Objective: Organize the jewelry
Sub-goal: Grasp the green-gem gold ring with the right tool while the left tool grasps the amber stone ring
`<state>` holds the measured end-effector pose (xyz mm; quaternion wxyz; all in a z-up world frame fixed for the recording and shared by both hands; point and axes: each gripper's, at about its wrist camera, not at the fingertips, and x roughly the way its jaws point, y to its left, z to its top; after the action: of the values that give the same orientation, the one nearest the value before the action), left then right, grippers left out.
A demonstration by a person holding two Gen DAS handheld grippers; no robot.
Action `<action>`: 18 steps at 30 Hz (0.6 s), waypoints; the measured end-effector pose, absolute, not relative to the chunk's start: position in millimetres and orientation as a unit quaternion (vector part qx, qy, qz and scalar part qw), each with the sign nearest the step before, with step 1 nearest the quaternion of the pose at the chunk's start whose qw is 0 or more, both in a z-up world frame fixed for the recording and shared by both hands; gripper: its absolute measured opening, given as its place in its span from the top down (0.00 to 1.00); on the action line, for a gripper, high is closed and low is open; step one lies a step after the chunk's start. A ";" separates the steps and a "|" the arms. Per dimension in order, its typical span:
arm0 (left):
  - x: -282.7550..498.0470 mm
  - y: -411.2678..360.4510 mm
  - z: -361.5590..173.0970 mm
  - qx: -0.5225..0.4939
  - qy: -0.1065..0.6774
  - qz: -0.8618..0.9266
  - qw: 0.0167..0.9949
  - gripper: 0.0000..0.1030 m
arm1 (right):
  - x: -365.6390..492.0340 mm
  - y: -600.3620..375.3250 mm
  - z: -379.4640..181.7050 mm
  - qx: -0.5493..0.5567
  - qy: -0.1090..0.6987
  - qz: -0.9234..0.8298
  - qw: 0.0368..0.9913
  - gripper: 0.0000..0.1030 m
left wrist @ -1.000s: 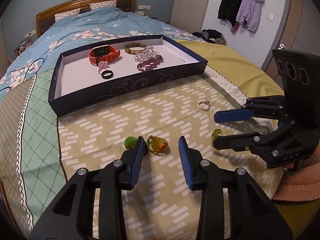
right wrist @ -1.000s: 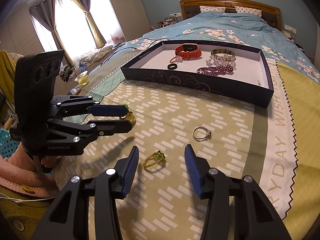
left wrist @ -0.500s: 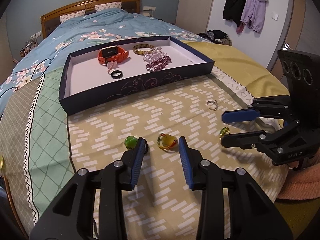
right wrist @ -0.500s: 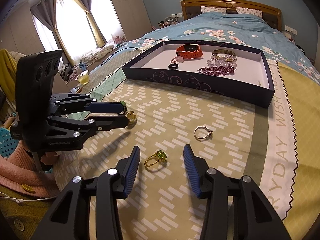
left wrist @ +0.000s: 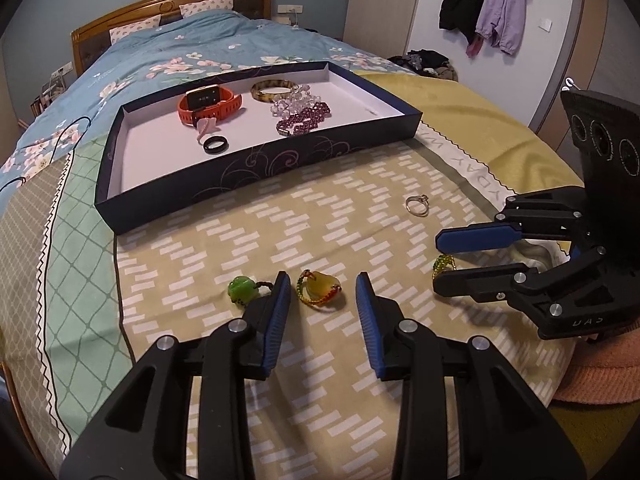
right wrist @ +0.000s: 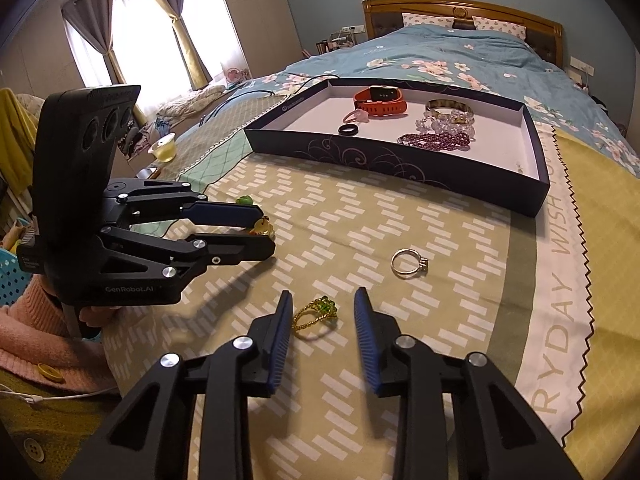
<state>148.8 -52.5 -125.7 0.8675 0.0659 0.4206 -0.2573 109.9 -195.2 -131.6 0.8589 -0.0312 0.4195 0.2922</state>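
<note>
My left gripper (left wrist: pixel 320 292) is open, its fingers on either side of a yellow stone ring (left wrist: pixel 319 287) on the bedspread, with a green stone ring (left wrist: pixel 241 289) just left of it. My right gripper (right wrist: pixel 323 312) is open around a gold ring with a green stone (right wrist: pixel 316 314). A silver ring (right wrist: pixel 409 263) lies loose further right; it also shows in the left wrist view (left wrist: pixel 417 205). A dark tray (left wrist: pixel 256 176) behind holds an orange watch (left wrist: pixel 208 104), a black ring (left wrist: pixel 216 145), a bangle (left wrist: pixel 272 90) and purple beads (left wrist: pixel 304 118).
The right gripper (left wrist: pixel 460 258) shows in the left wrist view at the right; the left gripper (right wrist: pixel 256 232) shows in the right wrist view at the left. The bed's blue floral quilt (left wrist: pixel 180 56) lies beyond the tray. Coats (left wrist: pixel 488 12) hang on the wall.
The left gripper has shifted slightly so the yellow ring sits more centred between its fingers. The right gripper has barely moved and stays around the gold green ring.
</note>
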 end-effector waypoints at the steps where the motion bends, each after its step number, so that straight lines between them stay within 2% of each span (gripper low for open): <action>1: 149.0 -52.8 -125.8 0.065 0.421 -0.256 0.868 0.68 | 110.1 -194.7 -131.6 -0.034 0.420 0.291 0.859 0.78; 2: 148.7 -53.2 -125.8 0.065 0.420 -0.254 0.869 0.68 | 110.2 -194.6 -131.7 -0.036 0.420 0.290 0.859 0.83; 4: 149.8 -52.6 -126.2 0.066 0.420 -0.248 0.871 0.79 | 110.4 -195.0 -132.1 -0.036 0.422 0.290 0.858 0.85; 6: 151.1 -50.4 -126.2 0.060 0.421 -0.246 0.871 0.82 | 110.8 -196.0 -132.0 -0.035 0.421 0.289 0.859 0.90; 18: 148.3 -42.2 -117.3 0.043 0.406 -0.242 0.880 0.84 | 117.9 -204.2 -121.5 -0.001 0.408 0.296 0.864 0.91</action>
<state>148.3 -42.2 -117.3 0.8801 0.0435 0.4064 -0.2417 117.9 -204.2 -121.5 0.8638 -0.0014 0.4075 0.2962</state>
